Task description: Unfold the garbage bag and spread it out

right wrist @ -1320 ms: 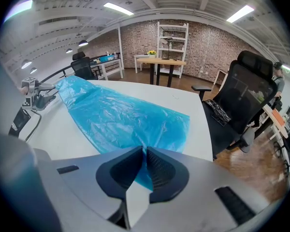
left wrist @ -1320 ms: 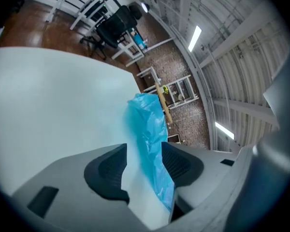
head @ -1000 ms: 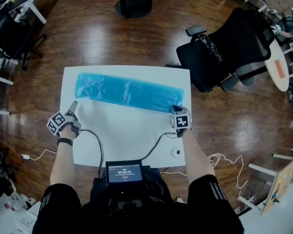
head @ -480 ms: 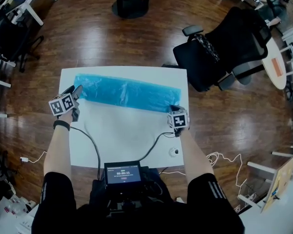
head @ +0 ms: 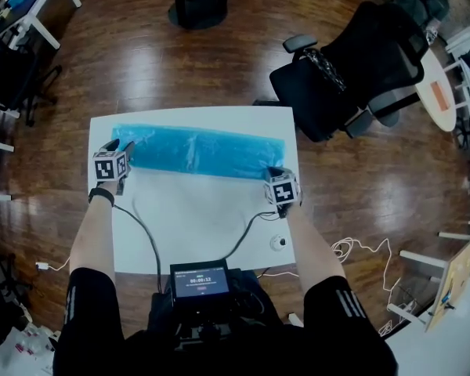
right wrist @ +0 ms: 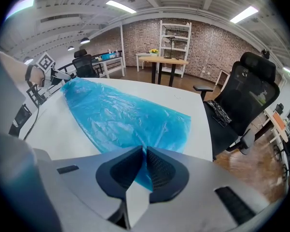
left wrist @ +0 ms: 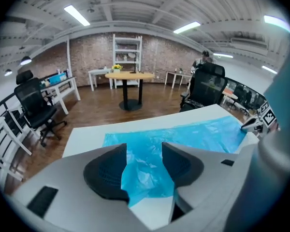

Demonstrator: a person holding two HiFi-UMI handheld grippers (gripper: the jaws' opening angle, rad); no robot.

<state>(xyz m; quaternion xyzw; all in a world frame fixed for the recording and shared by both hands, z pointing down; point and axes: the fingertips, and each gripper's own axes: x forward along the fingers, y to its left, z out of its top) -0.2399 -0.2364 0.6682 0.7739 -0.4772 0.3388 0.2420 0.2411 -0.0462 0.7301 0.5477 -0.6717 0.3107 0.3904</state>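
Note:
A blue garbage bag (head: 204, 151) lies as a long folded strip across the far half of the white table (head: 196, 225). My left gripper (head: 119, 147) is at the strip's left end. In the left gripper view the bag's corner (left wrist: 147, 178) lies between the jaws, which stand apart, and the left gripper (left wrist: 144, 163) is open. My right gripper (head: 271, 171) is at the strip's near right corner. In the right gripper view the right gripper (right wrist: 145, 166) is shut on that corner of the bag (right wrist: 116, 112).
A black office chair (head: 360, 61) stands past the table's far right corner, and a round table's base (head: 192, 10) beyond the far edge. A small white round object (head: 280, 243) sits near the front right. Cables run to a screen unit (head: 198, 280) at my waist.
My left gripper has moved away from me to the bag's left end and rolled over, so the corner now lies between its jaws. The right gripper has kept still, holding its corner.

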